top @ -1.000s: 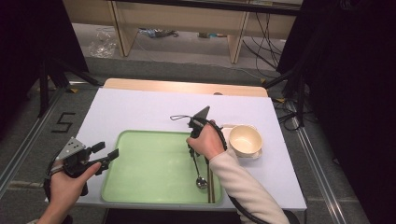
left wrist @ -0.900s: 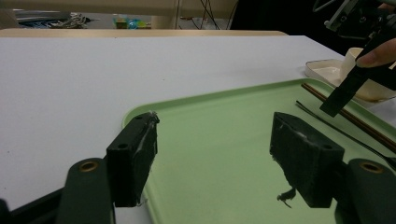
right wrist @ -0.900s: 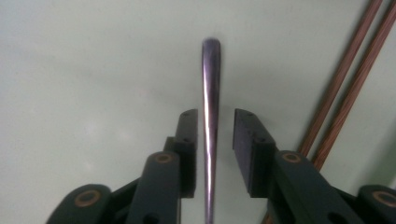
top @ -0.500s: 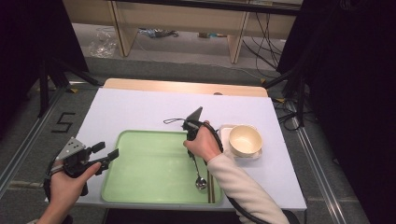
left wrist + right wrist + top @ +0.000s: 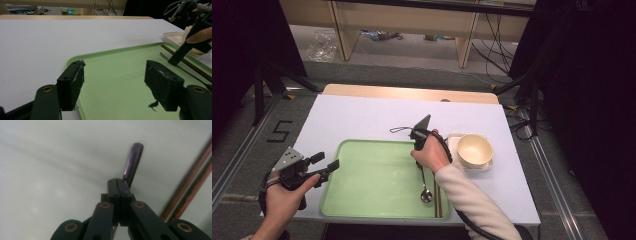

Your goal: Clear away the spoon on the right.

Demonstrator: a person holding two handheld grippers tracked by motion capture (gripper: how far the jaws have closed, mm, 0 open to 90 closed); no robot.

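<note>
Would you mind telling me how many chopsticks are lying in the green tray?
2. Both chopsticks lie side by side along the tray's right edge, just right of the spoon; the person's hand covers their far ends.

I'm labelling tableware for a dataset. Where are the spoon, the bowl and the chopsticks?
spoon [image 5: 426, 194]: high view, on its round head lying in the tray.
bowl [image 5: 474, 148]: high view, inside its cream hollow.
chopsticks [image 5: 192, 187]: right gripper view, midway along the brown pair.
</note>
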